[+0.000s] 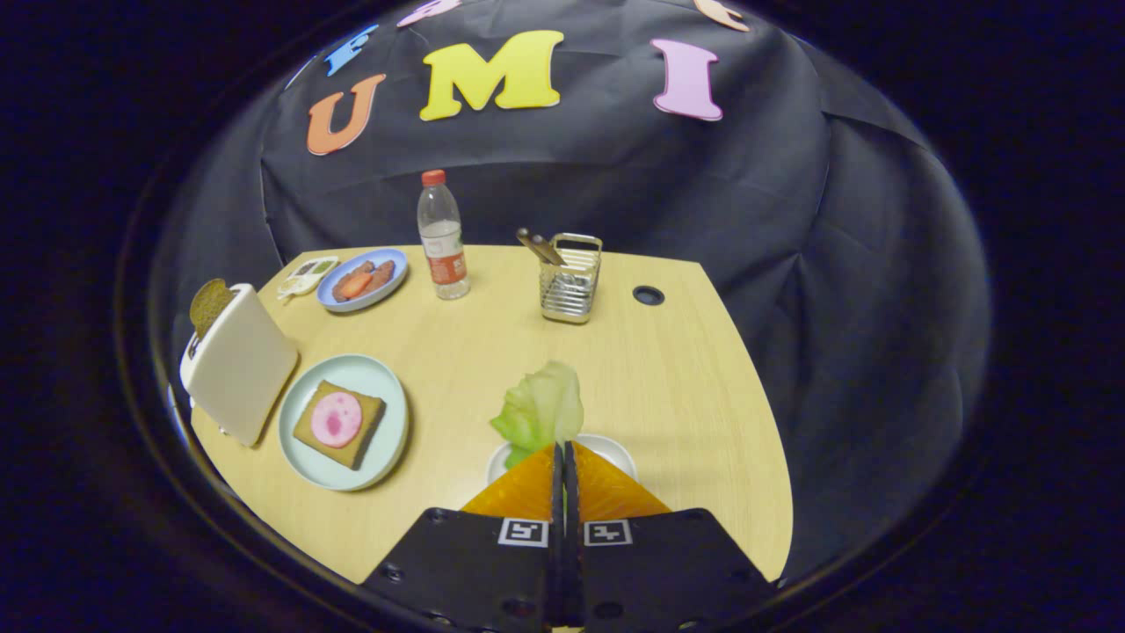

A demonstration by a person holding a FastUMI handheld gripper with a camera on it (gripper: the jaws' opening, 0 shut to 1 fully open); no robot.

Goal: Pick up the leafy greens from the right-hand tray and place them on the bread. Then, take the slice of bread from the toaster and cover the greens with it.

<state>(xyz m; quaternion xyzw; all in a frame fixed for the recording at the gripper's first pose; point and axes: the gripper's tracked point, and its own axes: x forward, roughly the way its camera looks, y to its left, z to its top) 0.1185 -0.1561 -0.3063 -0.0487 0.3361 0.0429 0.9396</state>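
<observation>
Now gripper (563, 450) clamped on leafy greens (540, 409) at my 12 | white tray (615, 447) beneath | bread (339, 423) on plate (387, 387), 10 o'clock | toaster (239, 365) beyond it.

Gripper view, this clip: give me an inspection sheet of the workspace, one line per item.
Surface: wooden table, with a round hole near its far edge.
Job's things: lettuce leaf pinched at the fingertips, above a white tray; bread with a pink slice on a pale plate; another bread slice standing in the white toaster.
Clutter: water bottle; wire caddy holding utensils; blue plate of food; small tray beside it.
Grippers: hand-held gripper, fingers closed together on the lettuce leaf.
Cables: nothing seen.
Surroundings: black cloth wall behind the table.
</observation>
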